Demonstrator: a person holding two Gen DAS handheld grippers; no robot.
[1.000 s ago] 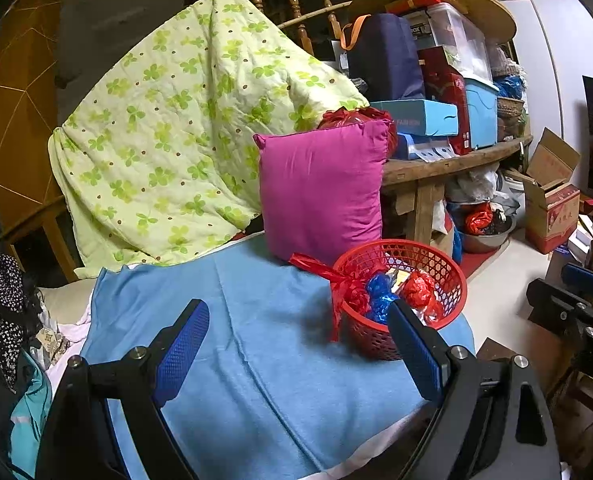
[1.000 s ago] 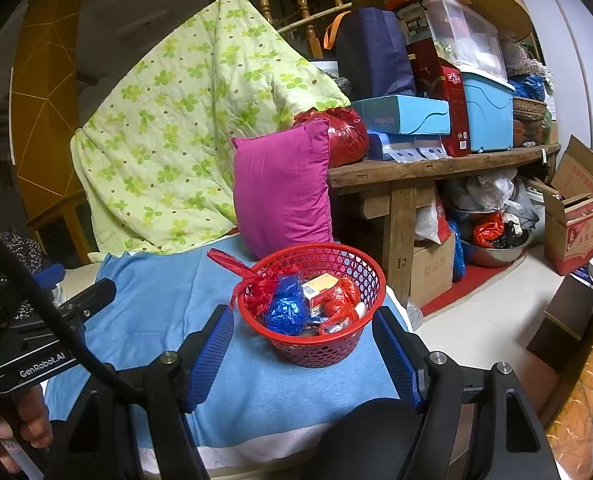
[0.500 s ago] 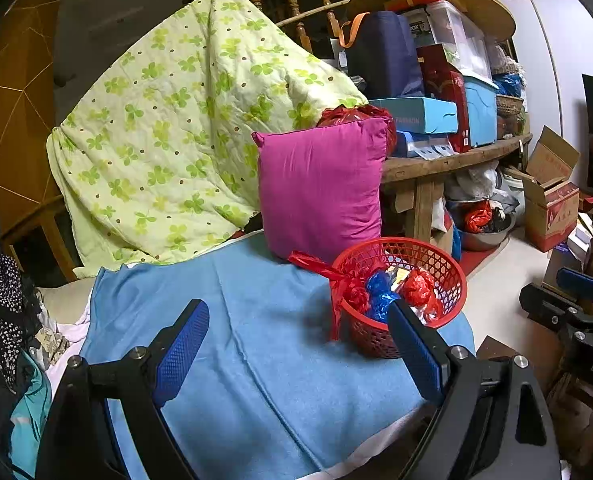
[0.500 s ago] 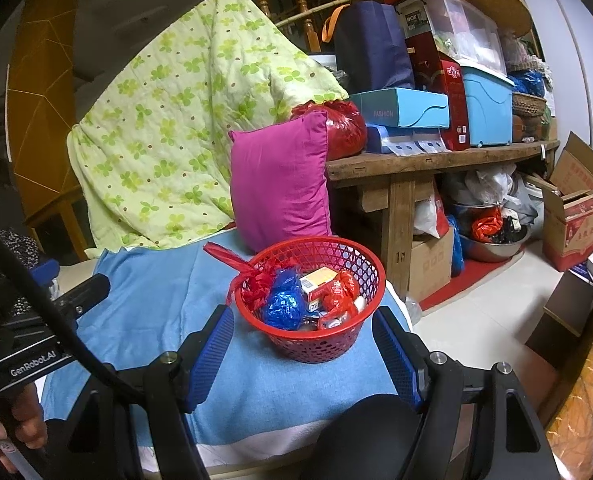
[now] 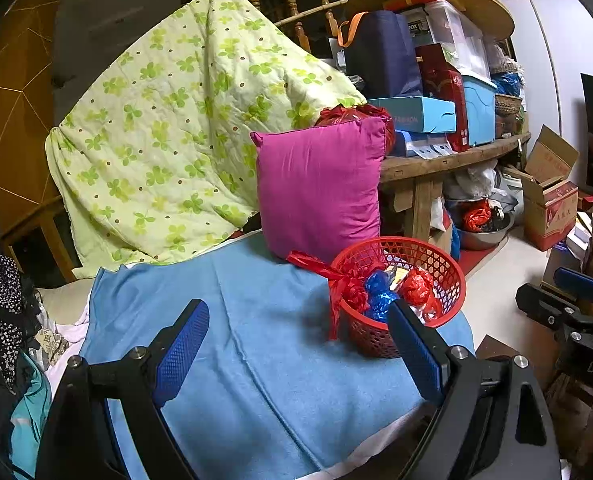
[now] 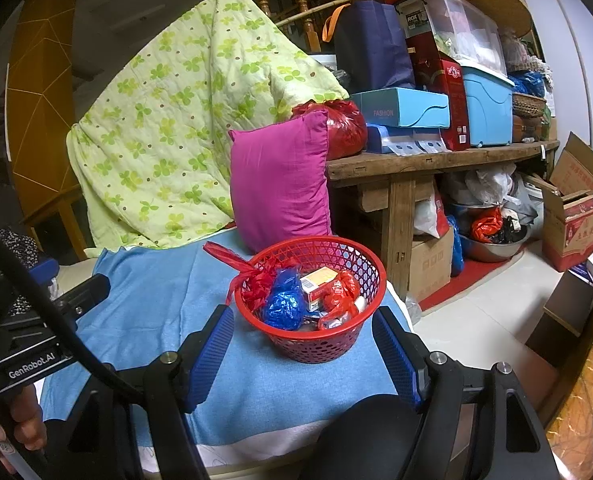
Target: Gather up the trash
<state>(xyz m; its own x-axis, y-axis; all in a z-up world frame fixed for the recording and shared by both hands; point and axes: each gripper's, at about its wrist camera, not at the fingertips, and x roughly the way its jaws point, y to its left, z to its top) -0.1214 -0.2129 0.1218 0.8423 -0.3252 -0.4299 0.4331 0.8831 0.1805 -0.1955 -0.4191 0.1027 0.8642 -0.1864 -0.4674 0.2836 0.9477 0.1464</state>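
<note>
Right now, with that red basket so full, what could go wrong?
The basket sits near the blanket's edge, above the floor; a nudge from the open right gripper might tip it off. The red bag droops over the rim and could snag or pull out. The blanket looks soft, so the basket may wobble.

The bed is covered by a blue sheet point(image 6: 168, 292). A red basket point(image 6: 320, 344) stands on the sheet near its right edge. A magenta pillow point(image 6: 280, 184) stands upright just behind the basket. A green quilt point(image 6: 184, 120) rests against the sheet's far edge.
</note>
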